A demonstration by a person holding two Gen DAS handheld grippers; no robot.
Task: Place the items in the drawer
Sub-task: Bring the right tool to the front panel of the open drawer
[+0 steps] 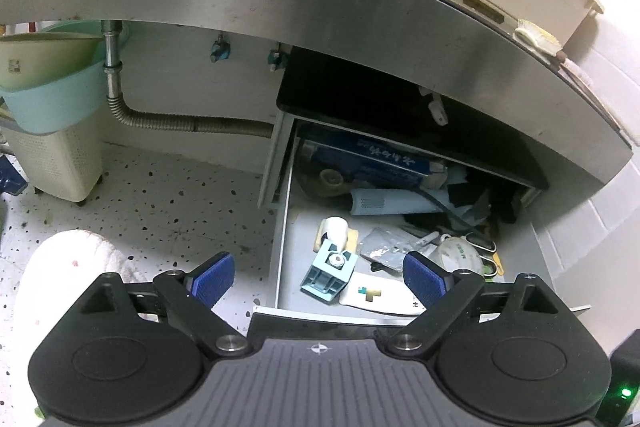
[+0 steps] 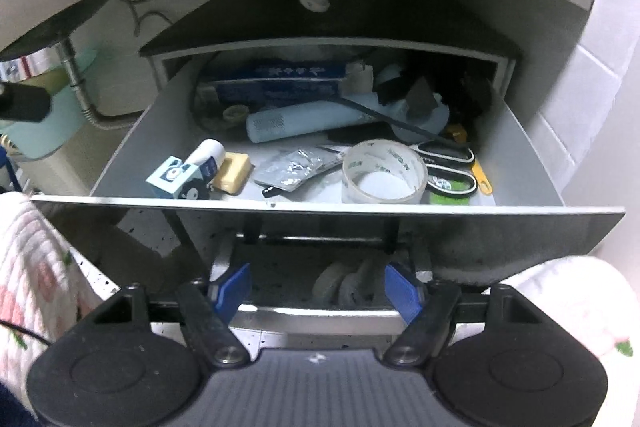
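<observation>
- Seemingly the grey pulled-out drawer (image 2: 132, 147) is already loaded, clear tape roll (image 2: 383, 173) inside.
- Both grippers, left (image 1: 318, 277) and right (image 2: 316, 291), gape empty.
- Next: push the drawer's metal handle bar (image 2: 320, 239) shut.

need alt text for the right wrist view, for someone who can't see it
An open grey drawer fills the view, cluttered with a roll of clear tape, scissors, a foil pouch and a small blue carton. The right tongs hang open and empty below the drawer front.
</observation>
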